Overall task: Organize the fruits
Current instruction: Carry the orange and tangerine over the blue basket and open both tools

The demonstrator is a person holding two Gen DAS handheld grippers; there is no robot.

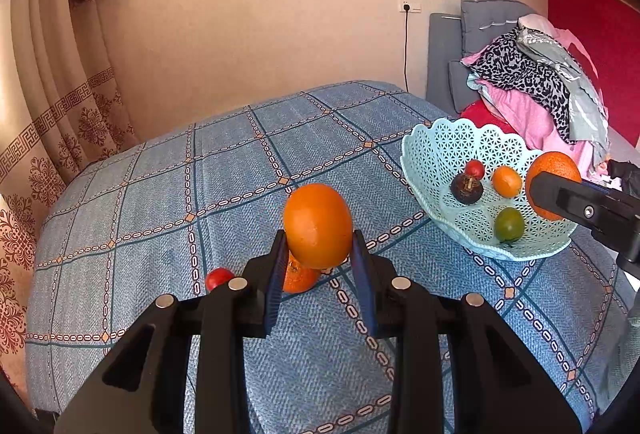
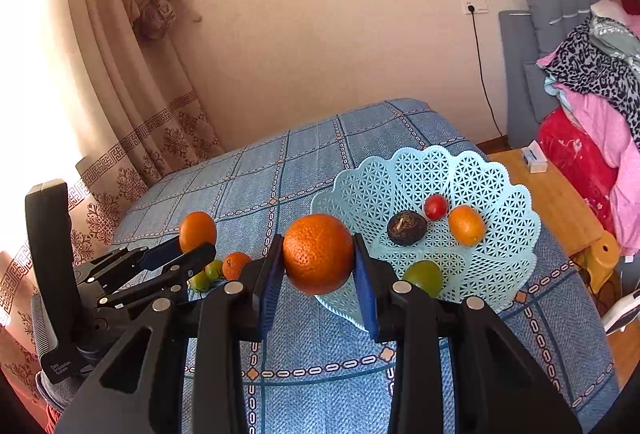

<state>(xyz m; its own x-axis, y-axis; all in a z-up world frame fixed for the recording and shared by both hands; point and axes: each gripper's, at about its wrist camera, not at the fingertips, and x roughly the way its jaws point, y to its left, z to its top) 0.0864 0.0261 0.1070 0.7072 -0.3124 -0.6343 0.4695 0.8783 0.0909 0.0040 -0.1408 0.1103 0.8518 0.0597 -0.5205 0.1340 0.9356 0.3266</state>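
Note:
My left gripper (image 1: 318,246) is shut on a smooth orange (image 1: 318,226), held above the blue checked cloth. Under it lie a small tangerine (image 1: 300,278) and a red tomato (image 1: 218,278). My right gripper (image 2: 318,254) is shut on a rough-skinned orange (image 2: 318,254) just left of the pale blue lattice basket (image 2: 500,186). The basket holds a red tomato (image 2: 435,207), a dark mangosteen (image 2: 407,228), a small orange fruit (image 2: 466,225) and a green fruit (image 2: 424,276). In the right wrist view the left gripper (image 2: 196,246) shows at the left with its orange (image 2: 197,230).
Two green fruits (image 2: 206,276) and the tangerine (image 2: 236,265) lie on the cloth (image 2: 312,162) left of the basket. A wooden side table (image 2: 556,202) with a small white box (image 2: 534,156) stands right. Piled clothes (image 1: 536,90) sit behind on a grey chair. Curtains (image 1: 60,106) hang left.

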